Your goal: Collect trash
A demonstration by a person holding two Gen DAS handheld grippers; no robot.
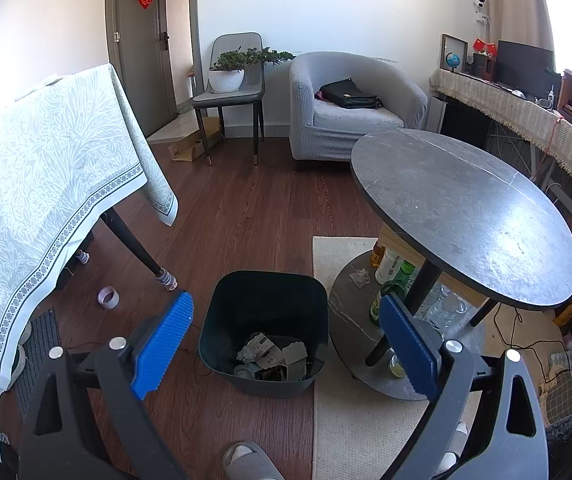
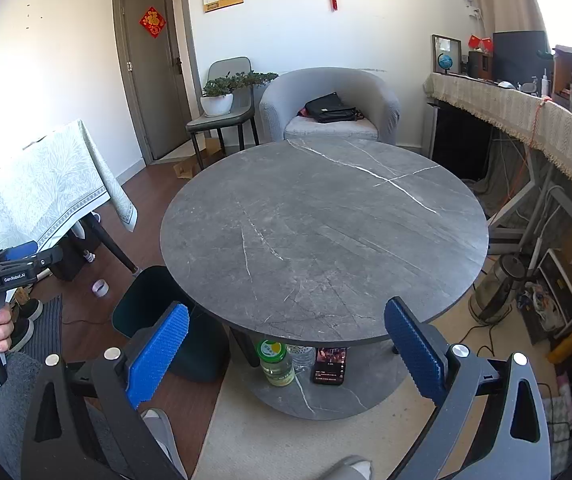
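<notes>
Wooden flooring (image 1: pixel 246 208) and a pale rug (image 1: pixel 350 420) lie beneath both grippers in a small sitting room. Held above the floor, the left gripper (image 1: pixel 286 316) has its blue pads (image 1: pixel 162 340) spread wide with nothing between them, and it looks down on a dark bin (image 1: pixel 264 292) standing on the boards at the rug's edge. Crumpled paper and scraps of trash (image 1: pixel 272 356) lie in the bottom of the bin. Just right of the bin is the lower shelf (image 1: pixel 346 320) of a round grey table (image 1: pixel 466 216), holding bottles (image 1: pixel 390 272) and a crumpled tissue (image 1: pixel 360 277). A roll of tape (image 1: pixel 108 297) sits on the floor to the left, near the leg of a table under a green patterned cloth (image 1: pixel 46 184). Over the round table's near edge, the right gripper (image 2: pixel 286 328) is likewise spread wide and holding nothing. Under that edge stand a green-capped bottle (image 2: pixel 276 362) and a phone (image 2: pixel 329 365) on the shelf. Farther back are a grey armchair (image 2: pixel 330 96) with a black bag (image 2: pixel 328 109) on its seat and a chair carrying a potted plant (image 2: pixel 222 94).
</notes>
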